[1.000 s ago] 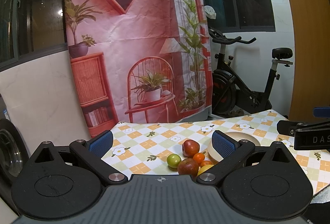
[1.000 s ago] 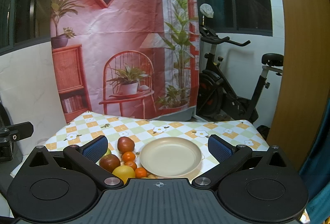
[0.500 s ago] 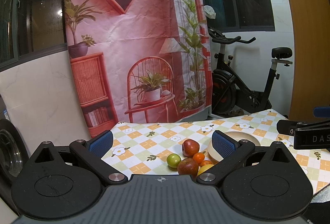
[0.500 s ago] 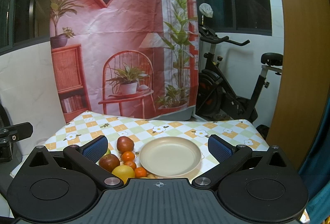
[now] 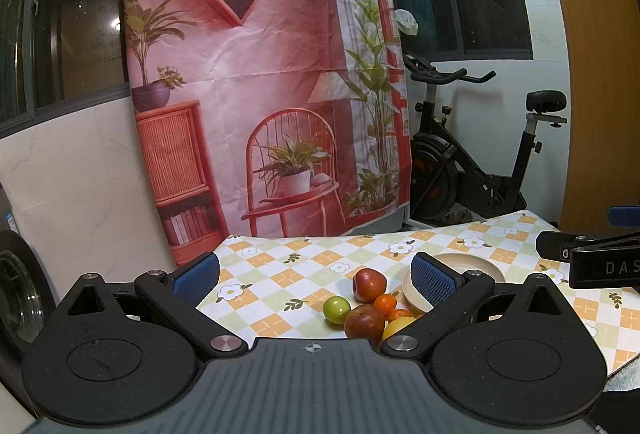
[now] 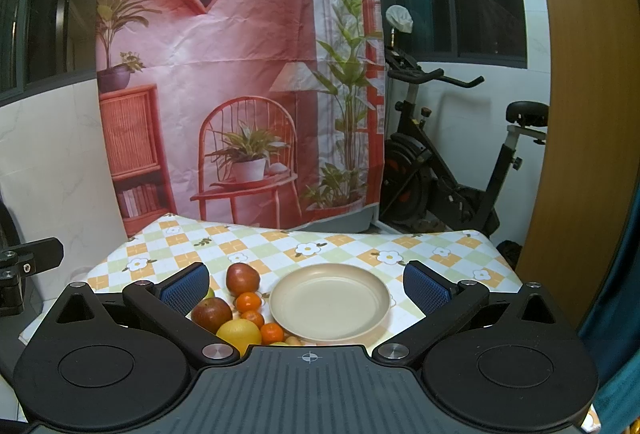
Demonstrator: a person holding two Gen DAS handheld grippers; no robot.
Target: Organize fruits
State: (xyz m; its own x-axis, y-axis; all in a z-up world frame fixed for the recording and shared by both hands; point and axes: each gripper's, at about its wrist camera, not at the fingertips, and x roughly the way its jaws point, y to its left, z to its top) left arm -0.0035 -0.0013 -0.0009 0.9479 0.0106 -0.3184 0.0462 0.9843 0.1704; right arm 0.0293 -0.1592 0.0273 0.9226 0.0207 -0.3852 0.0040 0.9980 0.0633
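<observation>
Beige and shallow, a round plastic plate [image 6: 330,304] sits empty on the tabletop [image 6: 352,248], which is covered in a checked cloth of orange, green and white squares printed with daisies. Just left of the plate lies a loose cluster of fruit: a dark red apple [image 6: 242,278] at the far end, a second red apple [image 6: 211,313] nearer the camera, a large yellow citrus fruit [image 6: 239,333] in front, and three small orange mandarins [image 6: 248,301] strung along the plate's rim. A small green apple [image 5: 336,308], on the far-left edge of the cluster, shows clearly only in the left wrist view. None of the fruit rests on the plate.

Both hand-held tools hover above the near edge of the tabletop. The left claw [image 5: 316,276] has its blue-padded fingers spread wide with nothing between them, aimed at the fruit. The right claw [image 6: 306,288] is likewise spread wide and empty, framing the plate and part of the cluster.

Behind the tabletop hangs a wrinkled pink-red printed backdrop [image 6: 236,66] showing a chair, shelves and potted plants, and a black exercise bike [image 6: 452,170] stands to its right beside a wooden door panel [image 6: 588,114].
</observation>
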